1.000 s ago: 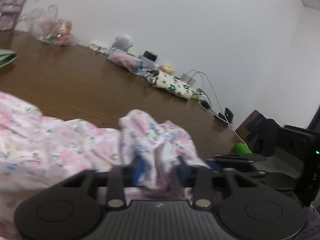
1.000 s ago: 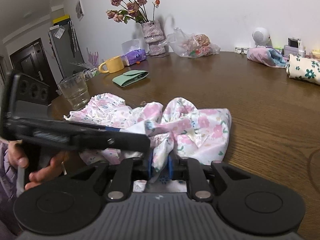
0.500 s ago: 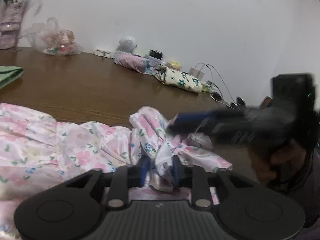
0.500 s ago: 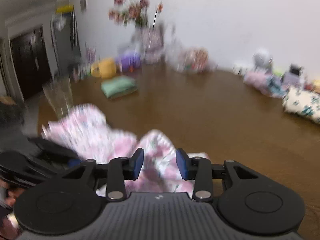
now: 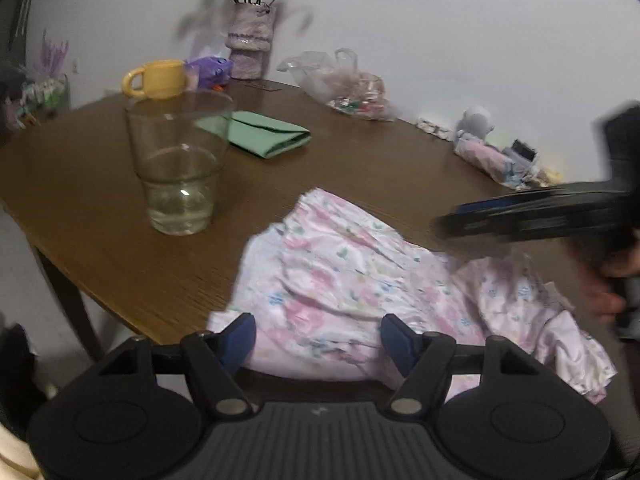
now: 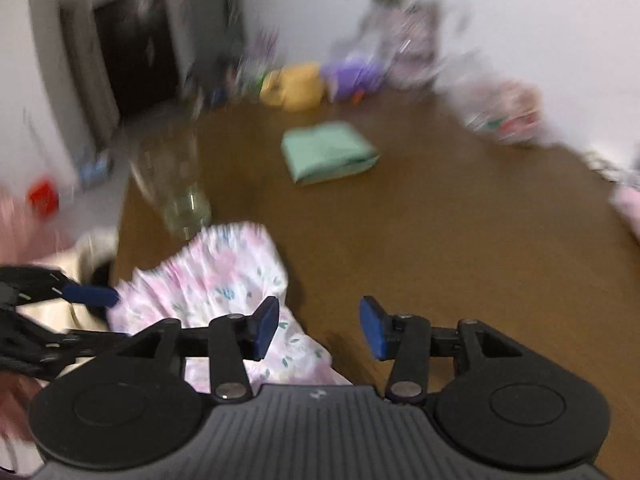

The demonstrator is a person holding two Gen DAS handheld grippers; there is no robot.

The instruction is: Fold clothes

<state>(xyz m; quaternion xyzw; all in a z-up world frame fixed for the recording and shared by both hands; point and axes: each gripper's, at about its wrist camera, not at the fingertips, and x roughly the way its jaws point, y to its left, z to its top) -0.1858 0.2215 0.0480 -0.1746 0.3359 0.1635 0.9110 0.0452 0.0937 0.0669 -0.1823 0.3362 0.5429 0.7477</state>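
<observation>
Both tongs spreading, nothing pinched, floral garment loose on the table.

My left tongs [image 5: 318, 338] hung over the near edge of the wooden table [image 5: 100, 216], their jaws widening above the crumpled pink floral garment [image 5: 360, 292] without gripping it. My right tongs [image 6: 318, 326] were also opening, over bare wood, the cloth beside one pad. I judged the garment let go for a fresh grasp. A glass [image 5: 178, 164] stood near the cloth, and a folded green cloth [image 5: 266, 136] lay farther back.
</observation>
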